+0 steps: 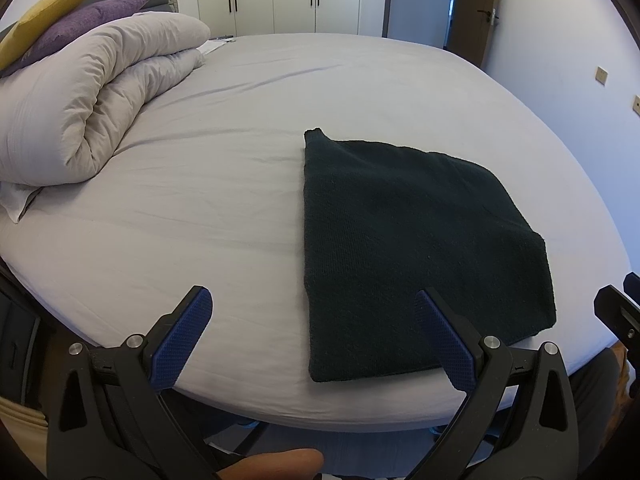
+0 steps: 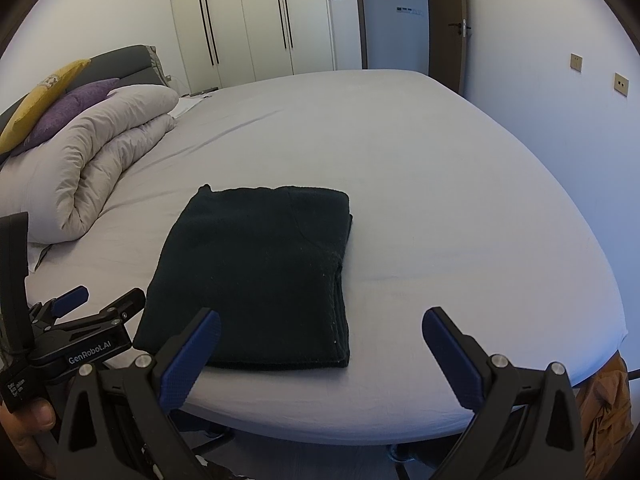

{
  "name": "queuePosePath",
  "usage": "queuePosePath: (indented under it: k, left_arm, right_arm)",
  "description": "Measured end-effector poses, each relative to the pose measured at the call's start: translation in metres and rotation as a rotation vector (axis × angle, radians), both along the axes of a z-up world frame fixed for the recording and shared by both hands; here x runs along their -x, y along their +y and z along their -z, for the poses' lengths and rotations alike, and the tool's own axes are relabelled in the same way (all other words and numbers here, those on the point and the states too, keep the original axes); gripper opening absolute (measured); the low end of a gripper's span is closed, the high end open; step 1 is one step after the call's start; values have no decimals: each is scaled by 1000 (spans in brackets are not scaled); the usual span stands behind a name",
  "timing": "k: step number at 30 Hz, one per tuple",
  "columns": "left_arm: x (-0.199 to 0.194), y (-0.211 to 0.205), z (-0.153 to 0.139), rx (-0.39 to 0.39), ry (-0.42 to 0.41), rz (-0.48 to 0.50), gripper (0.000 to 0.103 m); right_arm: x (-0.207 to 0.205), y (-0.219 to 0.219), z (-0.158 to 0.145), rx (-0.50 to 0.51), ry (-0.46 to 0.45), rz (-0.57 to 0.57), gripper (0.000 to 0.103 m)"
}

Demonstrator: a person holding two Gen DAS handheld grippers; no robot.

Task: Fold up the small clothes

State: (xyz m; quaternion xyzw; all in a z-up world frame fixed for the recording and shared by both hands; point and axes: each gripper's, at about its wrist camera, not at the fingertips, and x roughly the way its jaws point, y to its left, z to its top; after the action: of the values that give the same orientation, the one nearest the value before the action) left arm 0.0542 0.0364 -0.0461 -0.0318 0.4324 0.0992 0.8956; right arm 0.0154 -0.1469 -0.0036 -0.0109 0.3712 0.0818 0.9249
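Left gripper [image 1: 314, 312]: You hold it low at the near edge of the bed, blue-padded fingers spread wide with nothing between them. One finger overlaps the near corner of the cloth in view; whether it touches cannot be told.

Right gripper [image 2: 320, 330]: Yours too, jaws wide and empty, hanging just short of the mattress edge. Its left finger lines up with the near hem, the right over bare sheet. Both tools look drawn back, likely to leave the fold undisturbed.

Finger pads [image 2: 192, 360]: Blue, finely cross-hatched rubber on black plastic arms with bright metal pins, a surface seemingly made for pinching thin fabric without slipping.

Folded garment [image 2: 256, 276]: A small dark green-black knit, lying flat on the bed near its front edge, between the two tools. It forms a tidy rectangle, with stacked layers showing along its right side and a little corner sticking up at the far left. Judged from this, the fold looks close to done; the soft knit should stay put but would wrinkle if dragged.

Bed sheet [image 1: 200, 208]: Pale lilac-grey, smooth, lightly creased, stretched over a wide mattress, serving as the work surface.

Rolled duvet [image 1: 100, 100]: Puffy grey-white bedding bundled at the head end, well apart from the garment, evidently pushed aside for room.

Cushions [image 1: 92, 20]: One purple, one mustard, propped behind the duvet against a dark headboard.

Wardrobe [image 2: 248, 20]: White doors with long dark handles on the far wall, beside an open doorway.
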Motion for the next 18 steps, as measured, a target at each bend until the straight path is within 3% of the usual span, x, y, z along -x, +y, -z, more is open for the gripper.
queuePosePath:
  k: [18]
  left_arm:
    - [0,0,1,2,2,2,103]
  right_arm:
    - [-1,0,2,-1,5,1,103]
